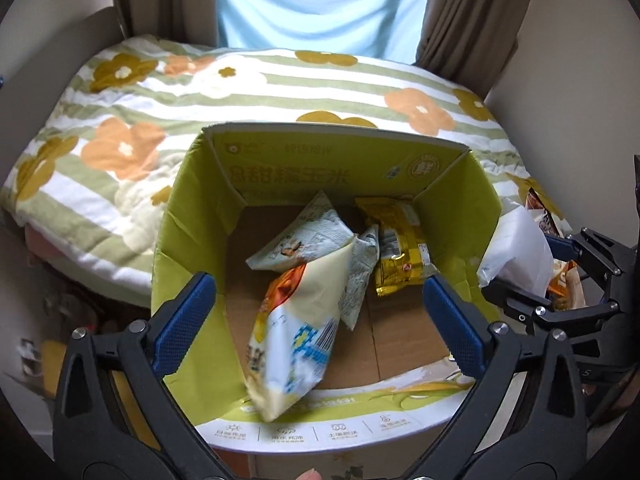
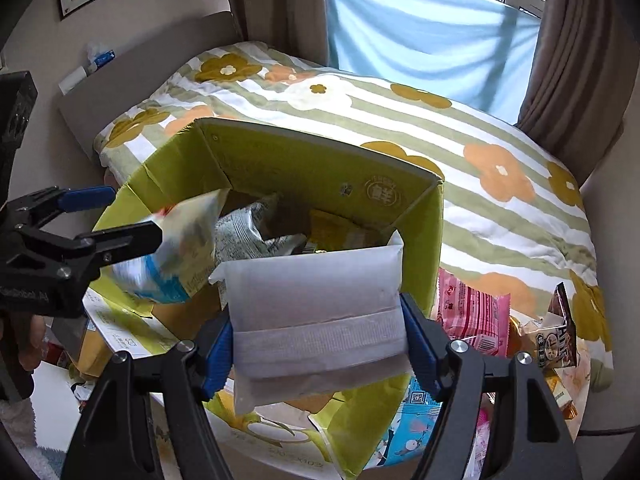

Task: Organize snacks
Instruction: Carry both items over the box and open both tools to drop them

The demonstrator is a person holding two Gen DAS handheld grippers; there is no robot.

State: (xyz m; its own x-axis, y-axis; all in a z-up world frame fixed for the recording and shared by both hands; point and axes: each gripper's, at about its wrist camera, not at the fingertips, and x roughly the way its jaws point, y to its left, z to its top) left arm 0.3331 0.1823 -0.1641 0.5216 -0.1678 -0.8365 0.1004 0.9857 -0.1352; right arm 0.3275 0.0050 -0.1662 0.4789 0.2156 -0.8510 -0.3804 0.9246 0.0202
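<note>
White packet (image 2: 320, 320) clamped between right gripper (image 2: 320, 344) fingers (image 2: 418, 340) over green box (image 1: 192, 200); left gripper (image 1: 320, 320) fingers spread wide, cream snack bag (image 1: 296, 320) loose between, untouched.

Box (image 1: 276, 176) flap: upside-down "甜糯玉米"; seal (image 2: 382, 196) reads "鲜".

Soft daylight enters through the blue-screened window (image 2: 420, 28); fisheye bending with dark corners; the falling cream snack packet (image 1: 296, 332) is motion-blurred.
</note>
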